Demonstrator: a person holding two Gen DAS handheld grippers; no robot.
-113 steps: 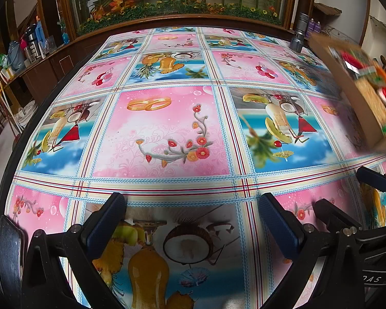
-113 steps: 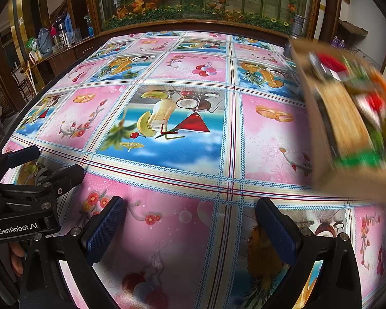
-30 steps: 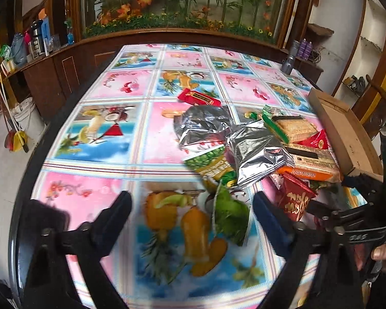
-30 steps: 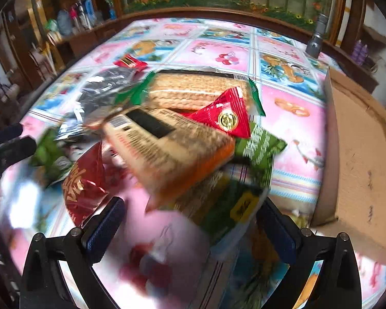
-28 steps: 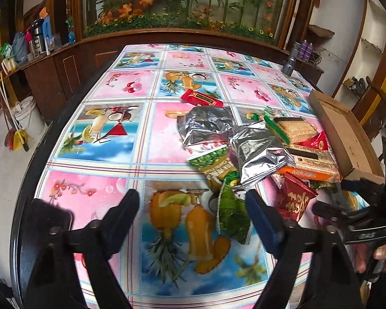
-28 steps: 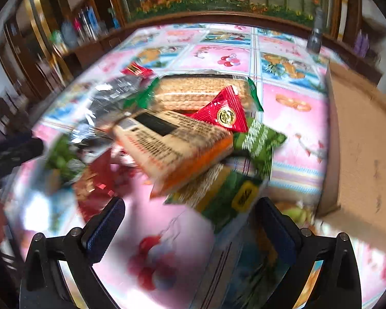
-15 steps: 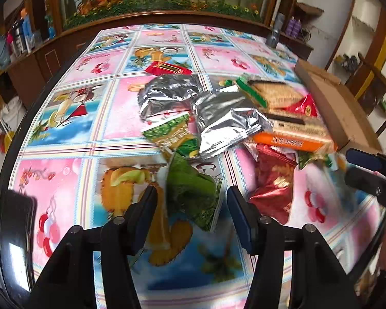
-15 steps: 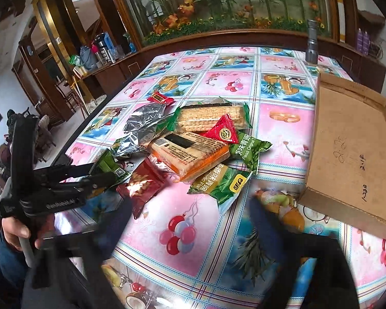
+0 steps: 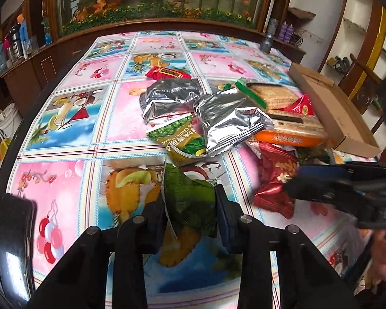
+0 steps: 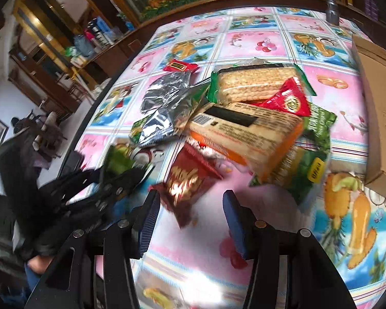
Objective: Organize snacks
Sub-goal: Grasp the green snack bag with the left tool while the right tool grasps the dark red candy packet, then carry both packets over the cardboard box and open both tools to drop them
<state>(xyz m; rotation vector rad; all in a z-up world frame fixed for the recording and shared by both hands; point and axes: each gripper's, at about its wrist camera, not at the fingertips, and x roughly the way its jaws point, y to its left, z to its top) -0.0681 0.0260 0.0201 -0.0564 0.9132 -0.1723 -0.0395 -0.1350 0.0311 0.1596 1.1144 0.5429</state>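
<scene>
A pile of snack packets lies on the patterned tablecloth (image 9: 64,118). My left gripper (image 9: 190,213) is shut on a dark green packet (image 9: 190,200) at the pile's near edge. My right gripper (image 10: 190,213) is open, its jaws on either side of a dark red packet (image 10: 185,180) without touching it; it also shows blurred in the left wrist view (image 9: 296,182). Further back lie silver foil bags (image 9: 226,121), an orange cracker pack (image 10: 244,131), a green-wrapped wafer pack (image 10: 254,82) and a red triangular packet (image 10: 288,100).
An open cardboard box (image 9: 332,108) lies at the table's right side, also in the right wrist view (image 10: 380,103). A small red packet (image 9: 167,73) lies behind the pile. A grey metal cylinder (image 9: 269,36) stands at the far edge. Wooden cabinets line the left.
My left gripper has moved forward and closed on the dark green packet. My right gripper has dropped low toward the dark red packet and narrowed its jaws.
</scene>
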